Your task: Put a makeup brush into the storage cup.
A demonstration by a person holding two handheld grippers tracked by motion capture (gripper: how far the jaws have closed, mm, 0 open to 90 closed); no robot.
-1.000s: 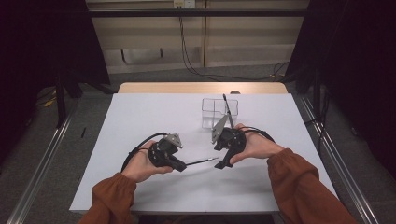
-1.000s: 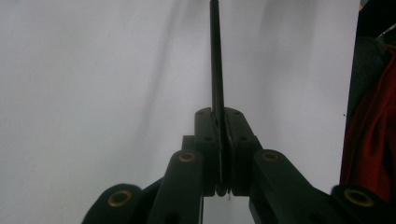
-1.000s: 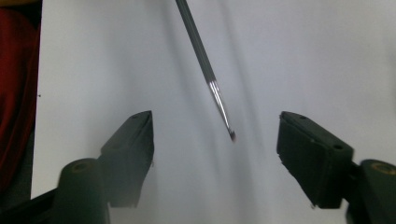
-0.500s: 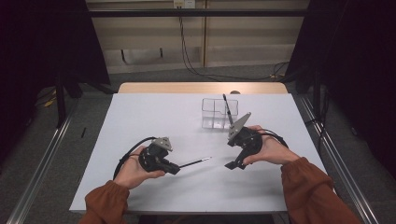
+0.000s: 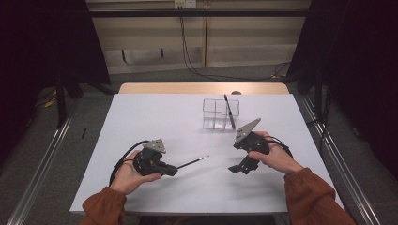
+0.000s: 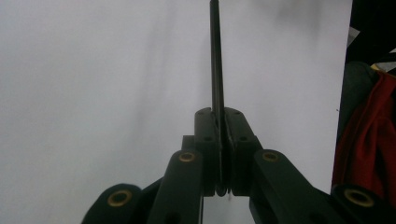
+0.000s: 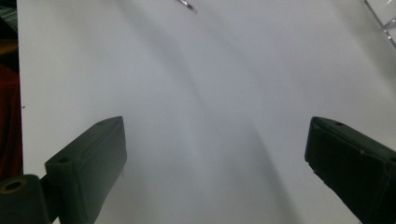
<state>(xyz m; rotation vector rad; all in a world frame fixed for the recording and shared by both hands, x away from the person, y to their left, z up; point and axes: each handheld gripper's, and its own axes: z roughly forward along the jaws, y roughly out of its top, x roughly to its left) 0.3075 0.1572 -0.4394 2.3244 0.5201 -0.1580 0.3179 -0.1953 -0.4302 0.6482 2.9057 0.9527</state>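
White table (image 5: 155,117) surface, bare around the work. Clear plastic organiser (image 5: 220,114) stands toward the far side, split into compartments; one dark pen (image 5: 229,111) leans upright in its right-hand part.

Left claw (image 5: 174,170) sits low at the near left, jaws clamped on a thin black pen (image 5: 192,162), gripped near its butt end. The shaft runs forward and to the right, just above the table, tip pointing at the gap between the two hands. Left gripper view confirms: the thin black pen (image 6: 216,70) is pinched dead centre between the pads, straight along the jaw axis.

Right claw (image 5: 238,168) hovers near right, jaws spread wide, nothing between them; right gripper view shows bare table between the pads.

Judgement: step in hand is carrying the held pen to the organiser. To do it well: lift first, tilt the tip up, approach an unoccupied compartment from above, and keep the shaft clear of the leaning pen. Release only once the lower end is inside the walls.
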